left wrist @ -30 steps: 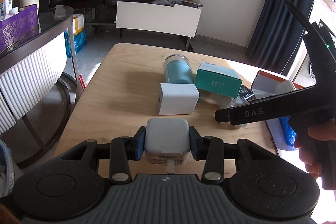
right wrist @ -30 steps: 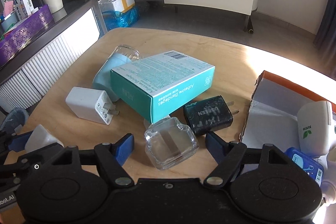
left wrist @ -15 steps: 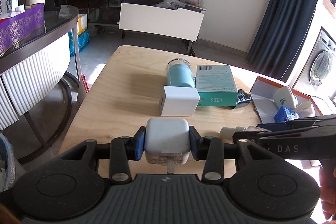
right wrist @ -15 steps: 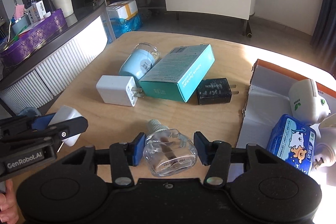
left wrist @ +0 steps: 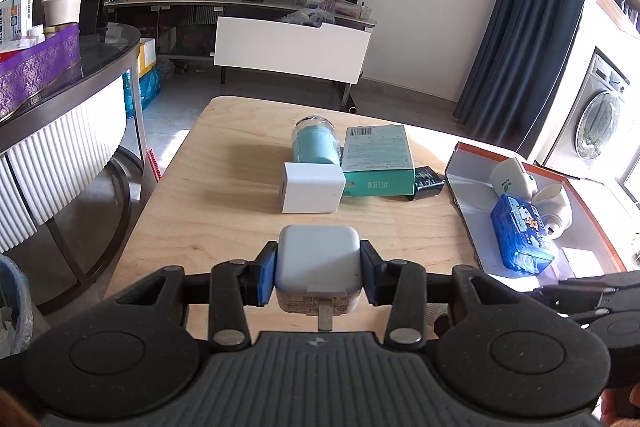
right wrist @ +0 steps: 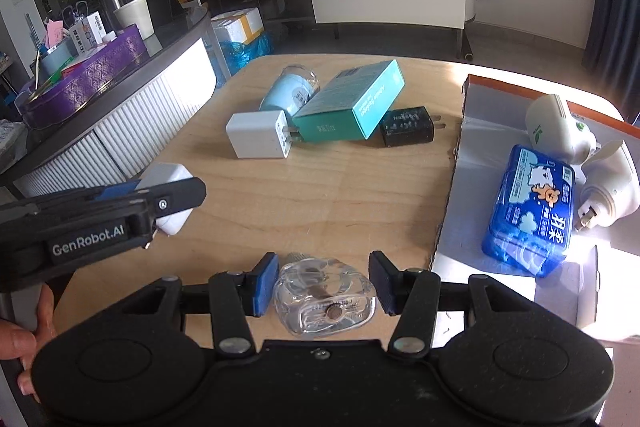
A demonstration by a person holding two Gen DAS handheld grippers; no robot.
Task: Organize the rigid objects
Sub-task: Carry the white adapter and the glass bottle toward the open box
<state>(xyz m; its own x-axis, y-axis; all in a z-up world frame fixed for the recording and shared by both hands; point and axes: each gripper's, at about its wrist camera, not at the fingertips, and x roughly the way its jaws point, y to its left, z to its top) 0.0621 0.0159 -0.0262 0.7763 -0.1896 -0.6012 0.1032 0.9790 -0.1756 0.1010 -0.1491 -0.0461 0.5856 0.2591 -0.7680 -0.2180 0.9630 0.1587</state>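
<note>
My left gripper (left wrist: 319,277) is shut on a pale grey plug adapter (left wrist: 319,261), prongs toward the camera, held above the near part of the wooden table (left wrist: 224,211). My right gripper (right wrist: 323,285) is shut on a clear glass bottle (right wrist: 325,301), lifted over the table's near edge beside the open cardboard box (right wrist: 466,163). The left gripper (right wrist: 160,195) with its white adapter (right wrist: 170,175) shows at the left of the right wrist view. On the table lie a white charger (left wrist: 312,187), a teal box (left wrist: 378,161), a light blue jar (left wrist: 316,143) and a black charger (right wrist: 408,127).
The box (left wrist: 464,195) at the right holds a blue tissue pack (right wrist: 530,207) and two white plug-in devices (right wrist: 558,125). A dark curved counter (left wrist: 60,83) with a purple tin stands left. A white cabinet and a washing machine (left wrist: 596,115) stand behind.
The right gripper closed on the glass bottle, lifted it off the table and drew it back and rightward toward the box. The left gripper kept its adapter and pulled back slightly.
</note>
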